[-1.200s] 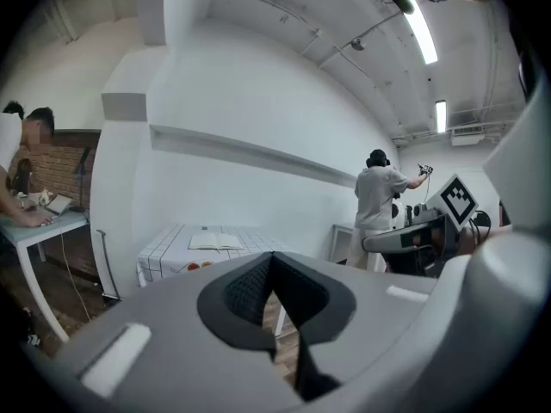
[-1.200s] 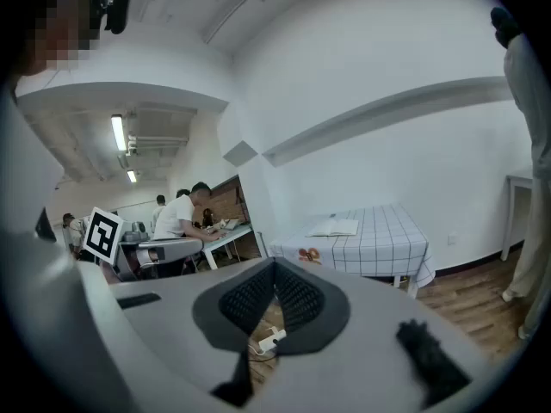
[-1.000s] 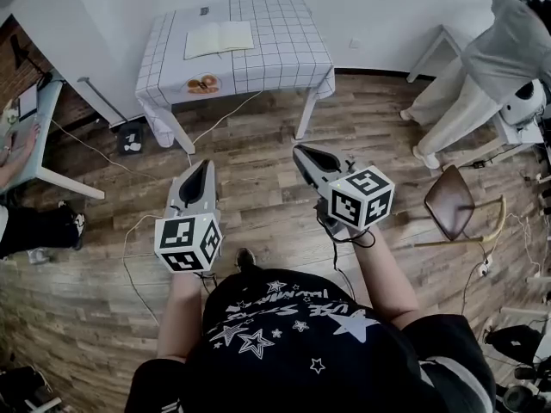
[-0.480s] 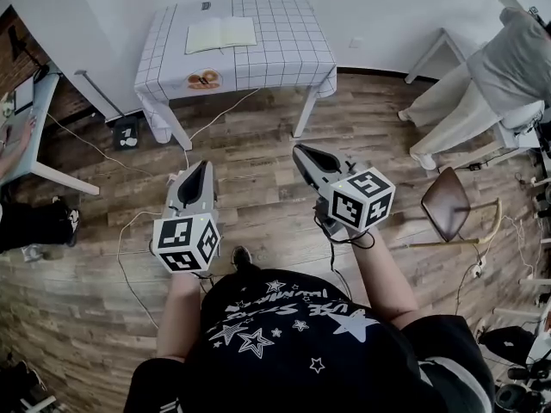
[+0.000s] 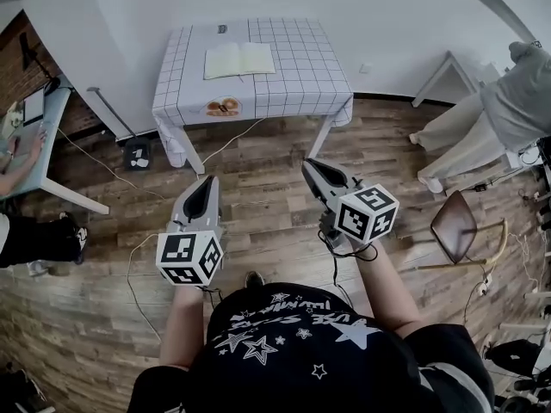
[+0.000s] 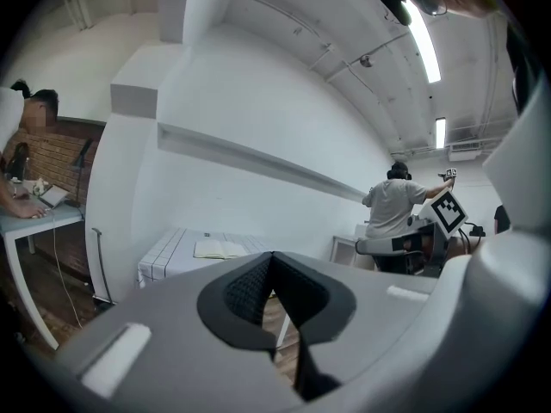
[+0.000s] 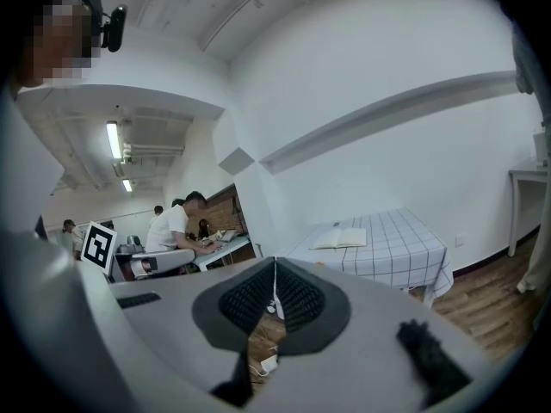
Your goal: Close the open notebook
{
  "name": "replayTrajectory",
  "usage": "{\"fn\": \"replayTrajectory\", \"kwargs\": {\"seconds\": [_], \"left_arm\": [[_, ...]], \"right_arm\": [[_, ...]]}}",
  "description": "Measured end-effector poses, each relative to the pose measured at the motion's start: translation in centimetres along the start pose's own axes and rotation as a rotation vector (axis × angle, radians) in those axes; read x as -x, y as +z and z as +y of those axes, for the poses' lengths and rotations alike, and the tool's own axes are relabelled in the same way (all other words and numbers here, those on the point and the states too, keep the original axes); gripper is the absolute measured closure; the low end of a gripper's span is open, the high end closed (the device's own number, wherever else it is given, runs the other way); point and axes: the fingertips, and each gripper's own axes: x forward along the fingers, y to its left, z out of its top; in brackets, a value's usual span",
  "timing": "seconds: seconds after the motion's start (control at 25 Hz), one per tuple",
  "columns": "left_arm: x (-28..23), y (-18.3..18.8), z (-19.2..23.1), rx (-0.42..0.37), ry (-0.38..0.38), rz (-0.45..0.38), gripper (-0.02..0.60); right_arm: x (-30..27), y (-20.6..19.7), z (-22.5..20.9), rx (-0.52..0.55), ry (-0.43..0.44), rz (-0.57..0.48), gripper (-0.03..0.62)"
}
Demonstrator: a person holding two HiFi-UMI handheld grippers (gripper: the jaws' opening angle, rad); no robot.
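An open notebook (image 5: pixel 239 59) with pale pages lies flat on a table (image 5: pixel 293 80) covered by a white checked cloth, far ahead by the wall. It also shows small in the left gripper view as the notebook (image 6: pixel 221 249) and in the right gripper view as the notebook (image 7: pixel 341 238). My left gripper (image 5: pixel 207 184) is held over the wooden floor, well short of the table, jaws shut and empty. My right gripper (image 5: pixel 310 166) is beside it, also shut with nothing between its pads. Both point toward the table.
A round printed picture (image 5: pixel 224 107) sits at the cloth's front edge. Cables (image 5: pixel 225 140) trail across the floor below the table. A brown chair (image 5: pixel 455 226) stands at the right, a person (image 5: pixel 495 119) beyond it. A desk (image 5: pixel 34 136) with a seated person is at the left.
Both grippers have moved forward toward the table, and the table with the notebook now sits lower and nearer in the head view. Both jaws stay shut.
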Motion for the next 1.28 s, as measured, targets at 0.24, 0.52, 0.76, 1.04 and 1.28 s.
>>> {"fn": "replayTrajectory", "kwargs": {"seconds": [0.24, 0.52, 0.76, 1.04, 1.28], "left_arm": [[-0.6, 0.0, 3.0, -0.001, -0.027, 0.022, 0.572], [-1.7, -0.6, 5.3, 0.019, -0.060, 0.040, 0.572], [-3.6, -1.9, 6.1, 0.036, -0.057, 0.066, 0.572], [-7.2, -0.2, 8.2, 0.026, -0.004, 0.055, 0.572], [-10.9, -0.1, 9.4, 0.025, 0.039, 0.073, 0.572]], "right_arm": [[-3.0, 0.2, 0.6, -0.004, -0.023, 0.003, 0.577], [-4.0, -1.4, 0.7, -0.019, -0.064, 0.049, 0.577], [-5.9, -1.8, -1.3, -0.039, -0.065, 0.069, 0.577], [-11.8, 0.3, -3.4, -0.020, 0.037, 0.056, 0.577], [-14.7, 2.2, -7.6, -0.035, 0.055, 0.039, 0.577]]}}
